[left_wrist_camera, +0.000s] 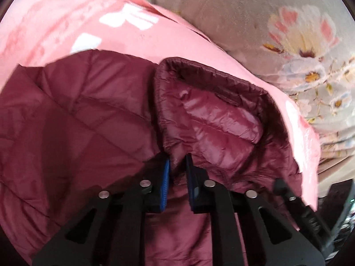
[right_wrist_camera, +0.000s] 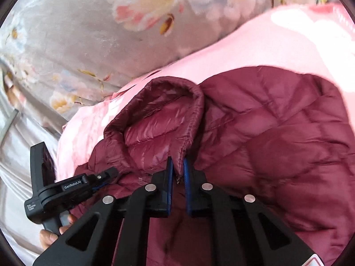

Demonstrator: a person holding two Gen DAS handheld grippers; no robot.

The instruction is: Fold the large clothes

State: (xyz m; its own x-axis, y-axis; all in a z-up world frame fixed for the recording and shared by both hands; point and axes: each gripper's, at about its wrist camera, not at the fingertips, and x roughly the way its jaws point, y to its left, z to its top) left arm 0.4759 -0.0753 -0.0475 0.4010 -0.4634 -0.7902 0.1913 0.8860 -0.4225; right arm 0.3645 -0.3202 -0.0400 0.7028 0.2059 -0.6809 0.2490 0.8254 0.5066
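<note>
A maroon quilted puffer jacket lies on a pink sheet; it also shows in the right wrist view. Its hood gapes open, shiny lining showing, and appears in the right wrist view too. My left gripper is shut on the jacket's edge at the base of the hood. My right gripper is shut on the jacket's hem at the other side of the hood base. The left gripper also shows in the right wrist view, held by a hand.
A grey floral bedspread lies beyond the pink sheet, also in the left wrist view. Pale wrinkled fabric hangs at the left of the right wrist view.
</note>
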